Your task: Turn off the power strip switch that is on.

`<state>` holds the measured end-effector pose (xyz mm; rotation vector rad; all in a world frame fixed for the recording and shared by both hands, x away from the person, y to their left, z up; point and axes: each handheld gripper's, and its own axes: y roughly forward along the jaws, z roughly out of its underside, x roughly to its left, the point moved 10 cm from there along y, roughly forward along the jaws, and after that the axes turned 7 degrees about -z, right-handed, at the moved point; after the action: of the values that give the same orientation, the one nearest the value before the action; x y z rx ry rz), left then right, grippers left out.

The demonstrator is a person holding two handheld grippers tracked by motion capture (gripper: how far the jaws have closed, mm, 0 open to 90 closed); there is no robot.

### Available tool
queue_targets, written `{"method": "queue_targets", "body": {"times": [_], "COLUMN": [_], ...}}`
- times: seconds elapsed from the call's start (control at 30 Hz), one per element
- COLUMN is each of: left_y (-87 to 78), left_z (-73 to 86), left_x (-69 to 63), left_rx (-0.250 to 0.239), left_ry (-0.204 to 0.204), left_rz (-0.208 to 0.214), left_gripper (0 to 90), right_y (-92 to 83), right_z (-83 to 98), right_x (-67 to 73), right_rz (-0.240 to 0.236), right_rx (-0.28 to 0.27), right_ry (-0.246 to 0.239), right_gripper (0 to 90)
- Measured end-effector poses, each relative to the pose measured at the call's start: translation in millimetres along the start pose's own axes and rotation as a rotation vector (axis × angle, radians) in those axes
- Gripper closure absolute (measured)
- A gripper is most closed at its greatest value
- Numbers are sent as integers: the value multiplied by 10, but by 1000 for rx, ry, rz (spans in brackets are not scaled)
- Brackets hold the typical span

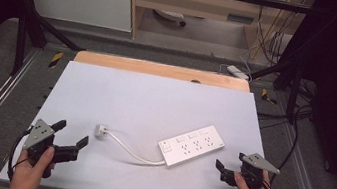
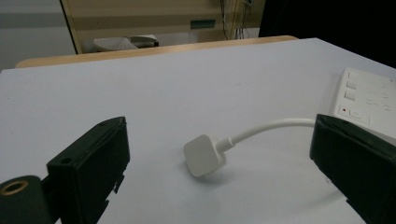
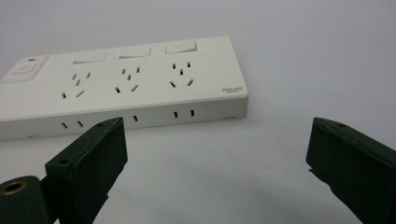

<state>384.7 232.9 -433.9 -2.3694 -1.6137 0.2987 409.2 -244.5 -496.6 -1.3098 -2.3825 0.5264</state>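
White tabletop [image 1: 145, 101] fronts a wooden edge and shelving. Near its front lies a white power strip [image 1: 192, 145], its cable [image 1: 132, 151] curving left from the strip to a white plug [image 1: 101, 130]. Left of the strip, the left gripper [image 1: 71, 133] has its jaws spread wide, facing the plug. Just right of the strip, the right gripper [image 1: 229, 167] is also spread, holding nothing. Likely best: centre the left jaws on the plug's body before closing, while the right steadies the strip.

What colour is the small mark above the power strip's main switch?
Red, on the white power strip; clearest in the right gripper view.
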Motion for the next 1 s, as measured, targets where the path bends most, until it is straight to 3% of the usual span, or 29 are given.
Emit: {"method": "queue_targets", "body": {"times": [0.2, 0.5, 0.6, 1.0], "left_y": [-27, -23, -19, 2], "left_z": [1, 4, 8, 37], "left_x": [1, 23, 16, -4], "left_rx": [0, -3, -1, 16], "left_ry": [-12, -18, -19, -12], "left_rz": [8, 0, 4, 21], "left_gripper": [51, 46, 46, 47], "right_y": [-42, -158, -183, -241], "right_z": [-4, -156, -212, -330], "right_x": [46, 117, 124, 150], "right_rz": [-21, -77, -81, -91], "right_rx": [-4, -89, -121, -157], "right_ry": [-8, -11, -10, -11], "right_gripper": [70, 67, 66, 55]}}
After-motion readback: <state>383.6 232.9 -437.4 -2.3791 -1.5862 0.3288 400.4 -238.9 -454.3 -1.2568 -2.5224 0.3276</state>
